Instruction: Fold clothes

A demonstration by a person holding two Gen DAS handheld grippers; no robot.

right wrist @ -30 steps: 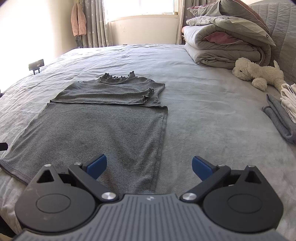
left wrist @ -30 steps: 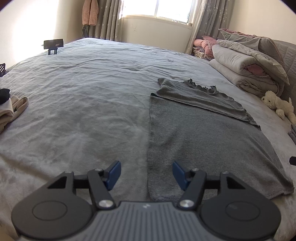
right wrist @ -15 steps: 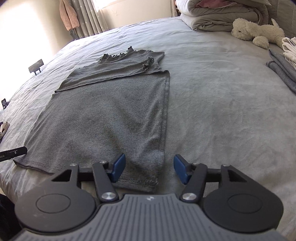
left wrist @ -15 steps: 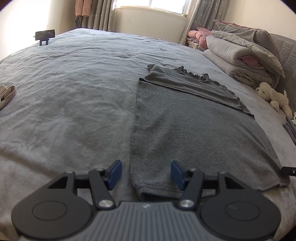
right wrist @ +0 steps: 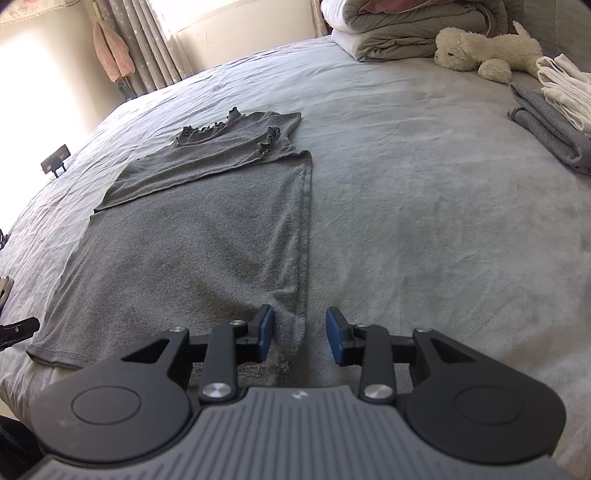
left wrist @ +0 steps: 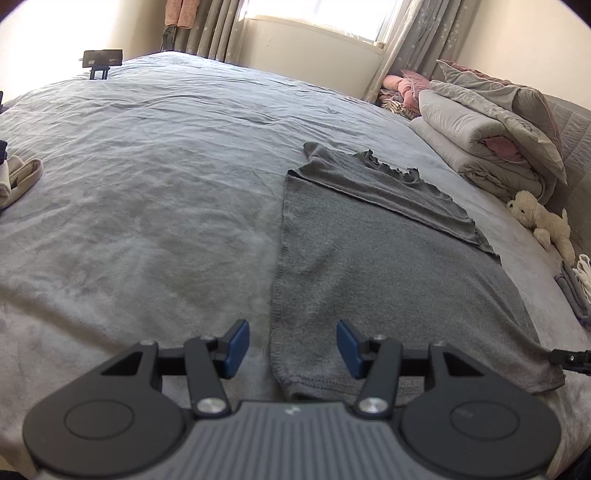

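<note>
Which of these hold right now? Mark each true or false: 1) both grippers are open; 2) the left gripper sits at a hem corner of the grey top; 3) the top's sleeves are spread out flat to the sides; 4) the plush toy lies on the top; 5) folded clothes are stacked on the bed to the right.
1) True: left gripper and right gripper are both open.
2) True: the near-left hem corner of the grey top lies between its fingers.
3) False: the sleeves are folded in across the chest.
4) False: the plush toy lies apart, by the folded duvet.
5) True: folded clothes lie there on the bed.
</note>
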